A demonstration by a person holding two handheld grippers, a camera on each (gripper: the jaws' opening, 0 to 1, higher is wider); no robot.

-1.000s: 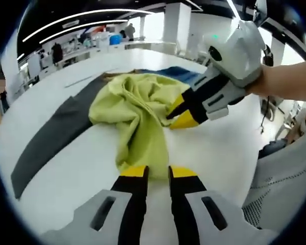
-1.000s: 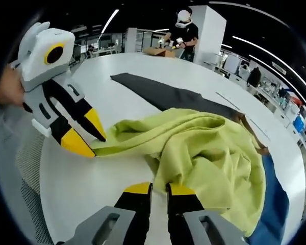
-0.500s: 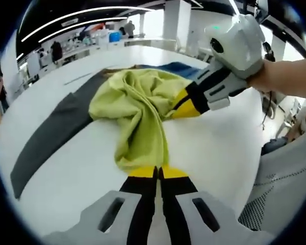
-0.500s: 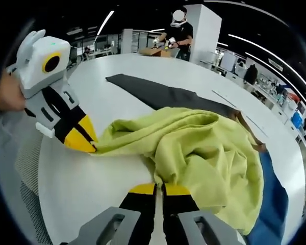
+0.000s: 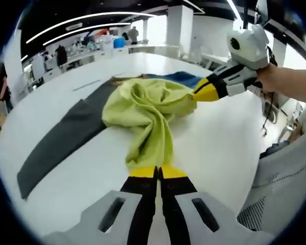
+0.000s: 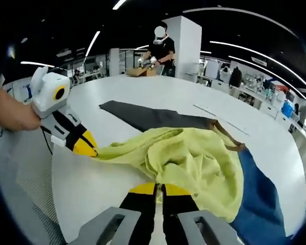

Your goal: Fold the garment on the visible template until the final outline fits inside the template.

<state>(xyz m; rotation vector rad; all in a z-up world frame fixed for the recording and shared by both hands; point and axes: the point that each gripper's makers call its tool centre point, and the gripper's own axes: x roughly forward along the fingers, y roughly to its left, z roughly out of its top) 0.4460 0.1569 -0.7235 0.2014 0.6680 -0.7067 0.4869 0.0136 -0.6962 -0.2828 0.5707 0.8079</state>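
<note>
A crumpled yellow-green garment (image 5: 145, 109) (image 6: 188, 161) lies on a white table, partly over a dark grey template strip (image 5: 66, 135) (image 6: 148, 117) and a blue cloth (image 6: 257, 196) (image 5: 178, 77). My left gripper (image 5: 158, 172) is shut on the garment's near edge; it also appears in the right gripper view as the left gripper (image 6: 86, 148), held by a hand. My right gripper (image 6: 159, 189) is shut on another edge of the garment, and the left gripper view shows this right gripper (image 5: 201, 93) at the garment's far right side. The cloth is stretched between the two.
The white table (image 5: 219, 138) runs wide around the cloths, with its edge near a mesh chair (image 5: 288, 184). A person (image 6: 160, 48) stands at the table's far end by a cardboard box. Desks and other people fill the background.
Both grippers went from open to shut on garment edges, then drew apart, lifting and stretching the yellow-green cloth between them.
</note>
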